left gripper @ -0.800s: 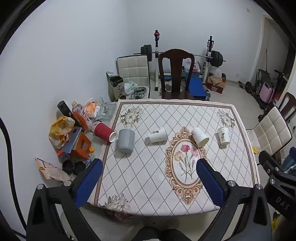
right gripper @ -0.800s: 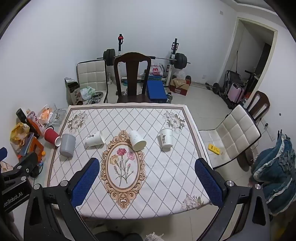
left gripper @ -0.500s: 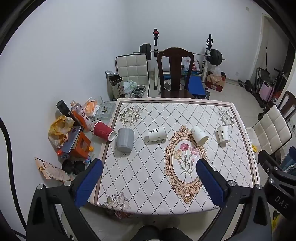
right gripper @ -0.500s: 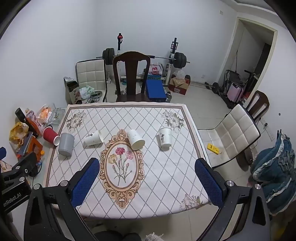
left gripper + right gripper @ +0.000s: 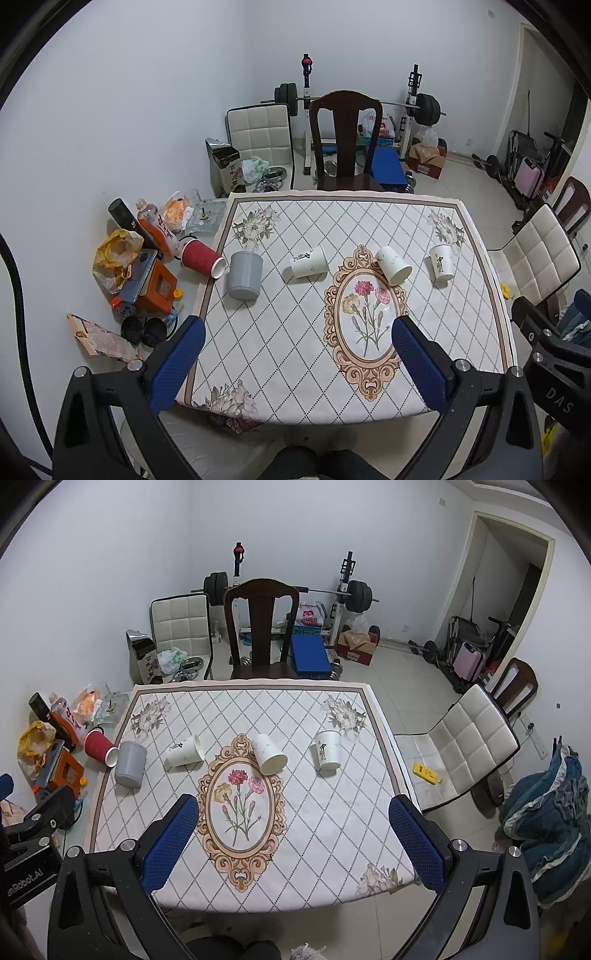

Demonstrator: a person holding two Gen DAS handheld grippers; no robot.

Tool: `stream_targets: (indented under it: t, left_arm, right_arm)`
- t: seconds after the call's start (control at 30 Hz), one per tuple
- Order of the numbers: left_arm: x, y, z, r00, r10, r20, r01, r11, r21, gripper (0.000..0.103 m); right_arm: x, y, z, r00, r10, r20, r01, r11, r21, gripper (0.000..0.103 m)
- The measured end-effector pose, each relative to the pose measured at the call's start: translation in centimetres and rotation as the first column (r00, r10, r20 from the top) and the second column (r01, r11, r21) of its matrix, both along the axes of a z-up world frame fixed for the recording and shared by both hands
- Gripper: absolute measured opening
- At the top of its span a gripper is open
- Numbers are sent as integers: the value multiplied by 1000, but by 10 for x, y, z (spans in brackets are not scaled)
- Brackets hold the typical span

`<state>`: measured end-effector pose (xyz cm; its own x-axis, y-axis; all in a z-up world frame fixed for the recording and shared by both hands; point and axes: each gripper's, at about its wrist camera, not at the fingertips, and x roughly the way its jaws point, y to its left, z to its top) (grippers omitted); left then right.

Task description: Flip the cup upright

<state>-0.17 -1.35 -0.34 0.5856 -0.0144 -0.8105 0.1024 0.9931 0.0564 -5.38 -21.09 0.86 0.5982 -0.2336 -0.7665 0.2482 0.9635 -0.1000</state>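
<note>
Red comes first on the left: a red cup [image 5: 201,257] lies on its side at the left edge of the table [image 5: 295,354], with its open mouth touching a grey cup [image 5: 243,275]. The grey cup stands upside down on the white cloth with the diamond lines. Next along is a white paper cup with black writing [image 5: 307,262], lying on its side with its mouth toward the right. Then comes a plain white cup [image 5: 393,265], tipped over at the top of the flower picture [image 5: 365,314], with its mouth toward the near side. Last on the right is another white cup with writing [image 5: 441,263], which looks upside down too. A dark wooden chair [image 5: 345,140] sits behind the table. The left gripper [image 5: 295,354] hangs above the near edge of the table with its blue fingers [image 5: 177,363] spread wide, and it holds nothing. The right gripper [image 5: 291,836] hangs over the near edge as well, its blue pads [image 5: 417,843] far apart and holding nothing. Both are well away from all the cups.
</note>
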Motion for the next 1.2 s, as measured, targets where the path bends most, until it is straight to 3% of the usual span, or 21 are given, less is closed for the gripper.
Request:
stream_targets:
  t: [1.2]
  left_arm:
    - [-1, -6, -4, 1000, -1, 0, 1, 1000, -1, 103]
  right_arm:
    - [2, -2, 0, 1000, -1, -7, 1, 1000, 1, 103]
